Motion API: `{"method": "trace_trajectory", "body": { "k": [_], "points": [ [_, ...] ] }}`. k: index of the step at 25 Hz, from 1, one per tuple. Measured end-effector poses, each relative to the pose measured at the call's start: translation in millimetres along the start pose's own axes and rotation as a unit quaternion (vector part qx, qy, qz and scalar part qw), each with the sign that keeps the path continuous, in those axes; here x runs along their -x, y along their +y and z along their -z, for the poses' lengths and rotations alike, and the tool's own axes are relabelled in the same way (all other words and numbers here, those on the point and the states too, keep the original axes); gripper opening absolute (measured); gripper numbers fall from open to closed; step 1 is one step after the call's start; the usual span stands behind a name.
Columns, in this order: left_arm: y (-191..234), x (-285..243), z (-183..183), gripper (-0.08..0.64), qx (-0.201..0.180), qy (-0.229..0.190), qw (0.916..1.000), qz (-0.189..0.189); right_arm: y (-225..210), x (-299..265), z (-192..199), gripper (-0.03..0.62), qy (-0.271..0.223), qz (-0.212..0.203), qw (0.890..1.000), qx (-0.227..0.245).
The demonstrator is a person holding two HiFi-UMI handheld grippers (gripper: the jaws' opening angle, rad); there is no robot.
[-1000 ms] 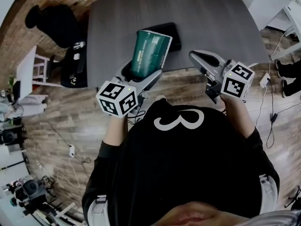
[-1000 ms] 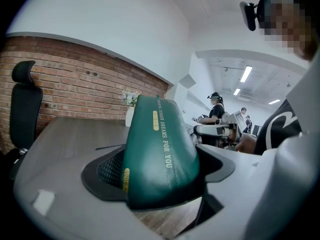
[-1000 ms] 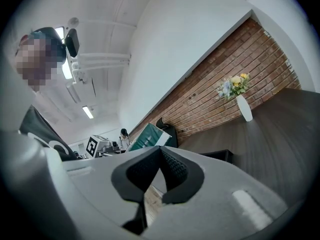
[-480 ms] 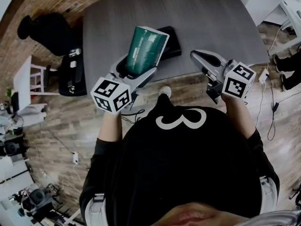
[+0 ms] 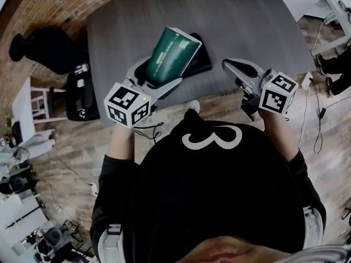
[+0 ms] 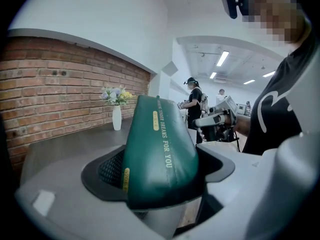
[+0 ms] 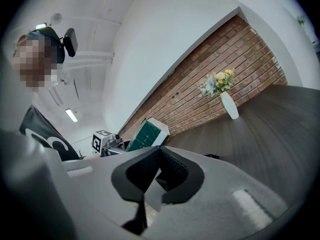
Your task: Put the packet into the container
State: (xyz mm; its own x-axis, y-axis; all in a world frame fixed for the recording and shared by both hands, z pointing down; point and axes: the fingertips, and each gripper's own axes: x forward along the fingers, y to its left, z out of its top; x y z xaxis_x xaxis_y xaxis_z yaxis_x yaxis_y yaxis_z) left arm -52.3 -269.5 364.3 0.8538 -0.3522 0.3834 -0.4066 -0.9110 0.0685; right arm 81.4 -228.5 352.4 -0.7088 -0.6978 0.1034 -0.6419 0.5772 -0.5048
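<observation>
While the left gripper [image 5: 155, 80] hangs over the near edge of the table [image 5: 247, 21], at 11 o'clock from my torso, its jaws are clamped on the near end of the green packet [image 5: 174, 52]. In the left gripper view the pads press both broad sides and the packet bulges between them. It has gold print along its length.

In the head view the packet sticks out past the jaws toward 1 o'clock, with its white-edged far end up. It's in the air in my grip, not in the container.

The black container [image 5: 203, 59] lies flat on the table. It shows at the packet's 3 o'clock side and the rest is hidden behind the packet. I can't tell the height gap between the two from the head view.

The right gripper [image 5: 229, 66] is at 1 o'clock from my torso, at the table edge and well apart from the packet. Its jaws are together, pads meeting, with nothing between them.

In the right gripper view the packet and the left marker cube [image 7: 101, 141] sit at 10 o'clock. A white vase with flowers [image 7: 229, 104] stands on the table by the brick wall [image 7: 210, 79] at 2 o'clock. In the left gripper view a second person [image 6: 194, 101] stands in the background at 1 o'clock.
</observation>
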Motion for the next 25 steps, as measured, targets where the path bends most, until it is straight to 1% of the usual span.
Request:
{"method": "trace_trajectory", "body": {
  "k": [3, 6, 10, 13, 18, 25],
  "points": [
    [8, -12, 2, 0.443, -0.018, 0.020, 0.9994, 0.021, -11, -6, -1, 0.002, 0.002, 0.008, 1.000, -0.007],
    [17, -21, 7, 0.443, -0.043, 0.040, 0.9973, 0.044, -19, -13, 0, 0.002, 0.003, 0.017, 1.000, -0.015],
    [24, -33, 19, 0.443, -0.074, 0.065, 0.9922, 0.076, -31, -17, 3, 0.002, 0.004, 0.030, 0.999, -0.025],
    [24, -44, 29, 0.443, -0.090, 0.086, 0.9872, 0.100, -41, -13, 5, 0.002, 0.005, 0.036, 0.999, -0.031],
    [24, -57, 46, 0.443, -0.101, 0.115, 0.9778, 0.143, -54, -12, 9, 0.002, 0.003, 0.048, 0.998, -0.045],
    [24, -66, 73, 0.443, -0.112, 0.155, 0.9644, 0.183, -64, -13, 19, 0.002, 0.007, 0.054, 0.996, -0.065]
  ]
}}
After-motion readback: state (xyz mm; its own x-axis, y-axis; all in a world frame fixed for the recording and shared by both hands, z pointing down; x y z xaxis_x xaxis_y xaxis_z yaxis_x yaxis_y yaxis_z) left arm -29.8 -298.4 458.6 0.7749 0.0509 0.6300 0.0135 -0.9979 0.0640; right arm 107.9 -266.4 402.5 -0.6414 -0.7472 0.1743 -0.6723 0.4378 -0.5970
